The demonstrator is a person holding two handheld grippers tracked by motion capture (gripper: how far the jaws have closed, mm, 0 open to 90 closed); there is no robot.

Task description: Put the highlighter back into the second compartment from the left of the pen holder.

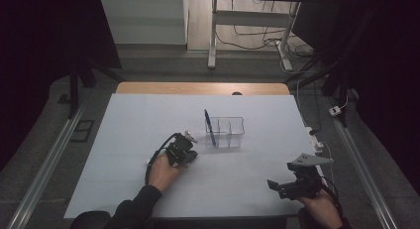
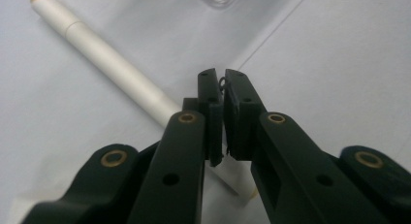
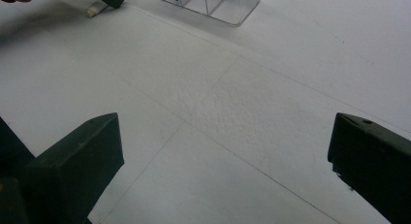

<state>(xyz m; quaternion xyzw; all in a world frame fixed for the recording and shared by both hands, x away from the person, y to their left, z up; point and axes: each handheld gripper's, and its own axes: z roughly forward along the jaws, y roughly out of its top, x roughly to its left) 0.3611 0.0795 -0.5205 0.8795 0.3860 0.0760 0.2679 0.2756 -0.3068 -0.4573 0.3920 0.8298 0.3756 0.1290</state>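
White pen [image 2: 111, 69] beneath left hand-held gripper [image 2: 223, 78]

A clear divided organizer [image 1: 225, 133] is sitting near the middle of the white table [image 1: 129, 120], slightly toward the far edge. A blue pen [image 1: 209, 127] is leaning upright in its left compartment, tilting toward the far-left corner.

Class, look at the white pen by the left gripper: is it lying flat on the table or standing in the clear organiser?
Lying flat. The white pen rests lengthwise on the table, outside the clear organiser, passing under the shut left gripper.
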